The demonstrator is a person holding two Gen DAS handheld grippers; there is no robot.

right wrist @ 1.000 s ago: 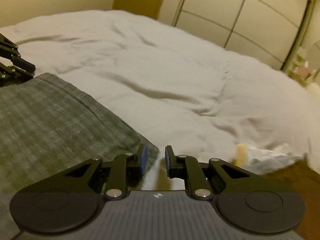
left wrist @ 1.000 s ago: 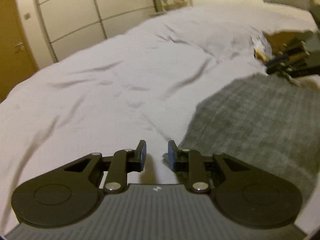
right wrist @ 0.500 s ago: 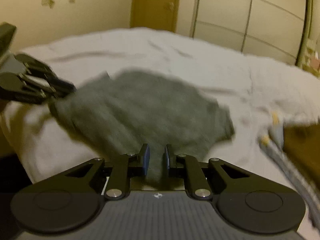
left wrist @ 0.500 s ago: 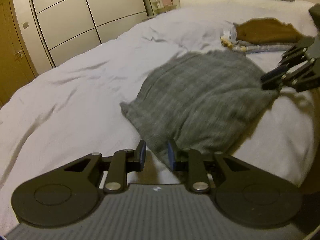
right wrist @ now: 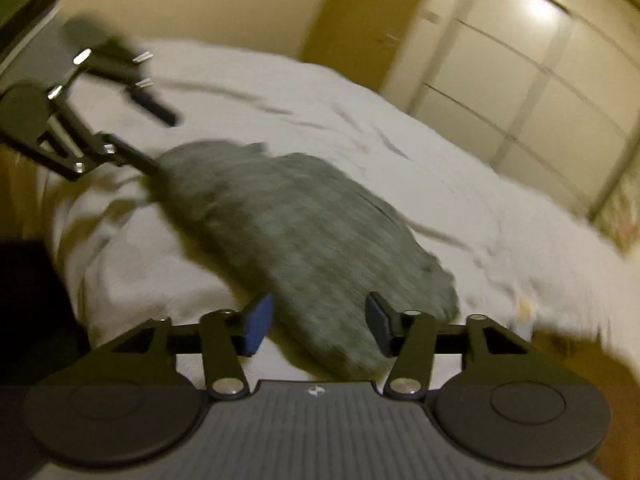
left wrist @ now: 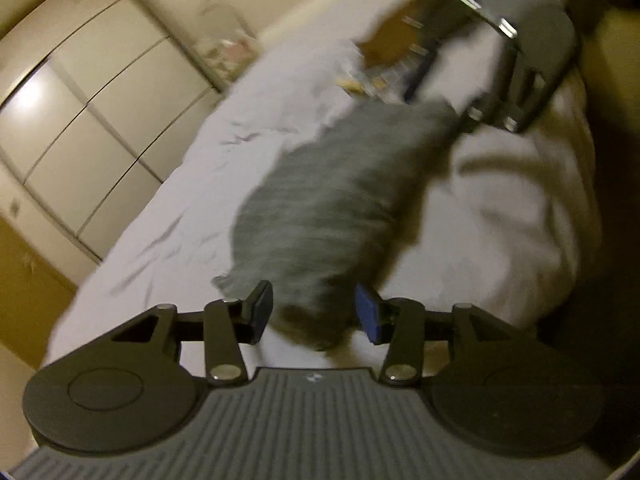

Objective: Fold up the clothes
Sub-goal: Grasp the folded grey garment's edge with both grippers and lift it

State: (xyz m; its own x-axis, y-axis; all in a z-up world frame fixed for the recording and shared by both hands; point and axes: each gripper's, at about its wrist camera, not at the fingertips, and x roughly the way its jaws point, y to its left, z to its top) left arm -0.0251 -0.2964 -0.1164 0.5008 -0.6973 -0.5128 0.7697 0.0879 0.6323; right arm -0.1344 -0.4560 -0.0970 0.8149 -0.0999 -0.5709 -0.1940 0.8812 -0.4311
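Observation:
A grey knitted garment (left wrist: pixel 332 208) lies in a bunched oblong heap on the white bed cover (left wrist: pixel 200 208), close to the bed's edge. My left gripper (left wrist: pixel 315 314) is open, and one end of the garment sits loose under the gap between its blue pads. My right gripper (right wrist: pixel 319 324) is open too, over the garment's (right wrist: pixel 304 232) other end. Each view shows the other gripper across the cloth: the right gripper (left wrist: pixel 440 96) at the top right, the left gripper (right wrist: pixel 156 136) at the upper left. Both views are blurred by motion.
A brown garment (left wrist: pixel 392 40) and a patterned piece lie further up the bed; the brown garment (right wrist: pixel 560 352) is at the right view's lower right. Pale wardrobe doors (left wrist: pixel 80 120) and a wooden door (right wrist: pixel 360 24) stand beyond the bed. The bed edge (right wrist: pixel 72 240) drops off into dark.
Half a second ago both grippers were shut on the grey garment's ends. Both have now opened, letting it go, and have swung and tilted. The garment lies more bunched near the bed edge.

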